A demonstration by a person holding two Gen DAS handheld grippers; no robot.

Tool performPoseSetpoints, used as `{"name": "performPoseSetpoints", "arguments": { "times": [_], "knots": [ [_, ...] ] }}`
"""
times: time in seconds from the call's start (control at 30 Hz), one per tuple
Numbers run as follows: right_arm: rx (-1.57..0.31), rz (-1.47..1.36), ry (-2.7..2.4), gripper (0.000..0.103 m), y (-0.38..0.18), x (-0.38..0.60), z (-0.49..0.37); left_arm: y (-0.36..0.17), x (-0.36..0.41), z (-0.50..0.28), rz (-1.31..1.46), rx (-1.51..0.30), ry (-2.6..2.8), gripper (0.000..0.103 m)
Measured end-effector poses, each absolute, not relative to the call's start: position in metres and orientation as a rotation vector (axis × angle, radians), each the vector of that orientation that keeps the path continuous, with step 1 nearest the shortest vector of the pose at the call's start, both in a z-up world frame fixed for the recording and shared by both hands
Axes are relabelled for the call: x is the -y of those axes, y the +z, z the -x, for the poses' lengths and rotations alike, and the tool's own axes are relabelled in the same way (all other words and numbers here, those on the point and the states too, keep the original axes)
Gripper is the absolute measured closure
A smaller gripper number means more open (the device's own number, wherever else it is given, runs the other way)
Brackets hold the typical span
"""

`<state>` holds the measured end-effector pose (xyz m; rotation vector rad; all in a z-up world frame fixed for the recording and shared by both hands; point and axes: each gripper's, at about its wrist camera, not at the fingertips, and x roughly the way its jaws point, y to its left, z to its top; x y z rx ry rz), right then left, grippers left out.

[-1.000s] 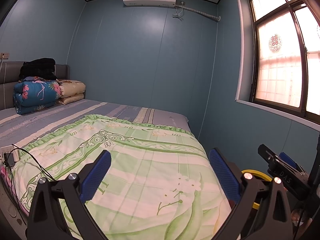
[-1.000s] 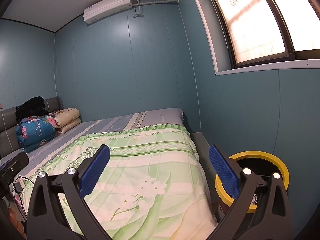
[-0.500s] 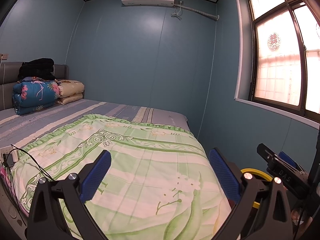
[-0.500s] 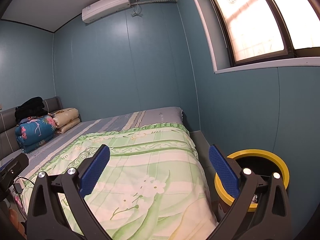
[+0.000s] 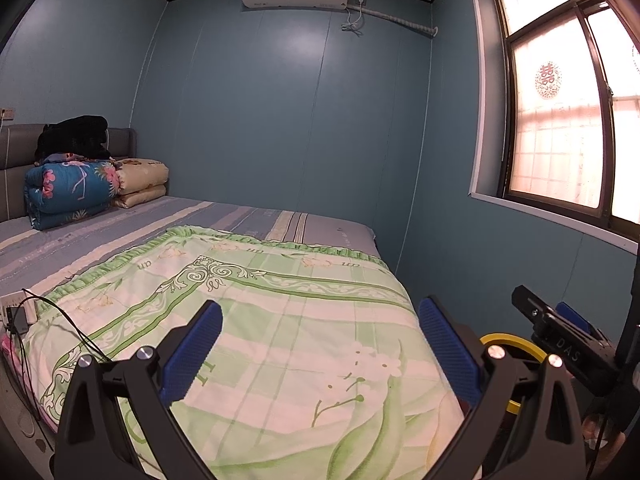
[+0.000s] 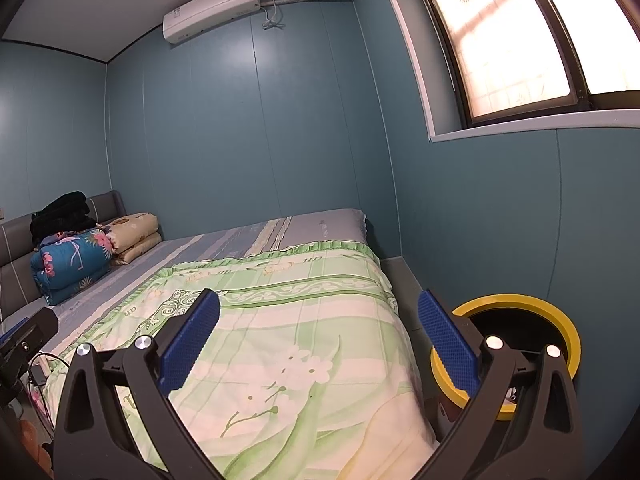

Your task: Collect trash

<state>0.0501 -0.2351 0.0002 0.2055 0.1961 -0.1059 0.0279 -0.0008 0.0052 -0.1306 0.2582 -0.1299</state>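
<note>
My fingers (image 5: pixel 192 354) spread wide, pinching nothing, over a green floral bedspread (image 6: pixel 304 320) in a blue-walled bedroom. A yellow-rimmed bin (image 6: pixel 568 336) stands near right; its contents are too dark to tell.

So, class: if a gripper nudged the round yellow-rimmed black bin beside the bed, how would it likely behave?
The round yellow-rimmed black bin looks like rigid plastic, so it would probably keep its shape. Standing on the floor and apparently near empty, it would likely slide or tip easily.

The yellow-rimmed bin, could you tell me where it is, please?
The yellow-rimmed bin stands low right in the right wrist view, between the bed and the window wall.
</note>
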Motion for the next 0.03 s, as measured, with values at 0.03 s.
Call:
{"name": "performPoseSetpoints", "arguments": {
  "times": [0.03],
  "knots": [
    [-0.196, -0.205, -0.106, 0.008, 0.0002, 0.2351, -0.0501, 0.0051, 0.0008, -0.0281, 0.132, -0.259, -0.132, 0.008]
  ]
}}
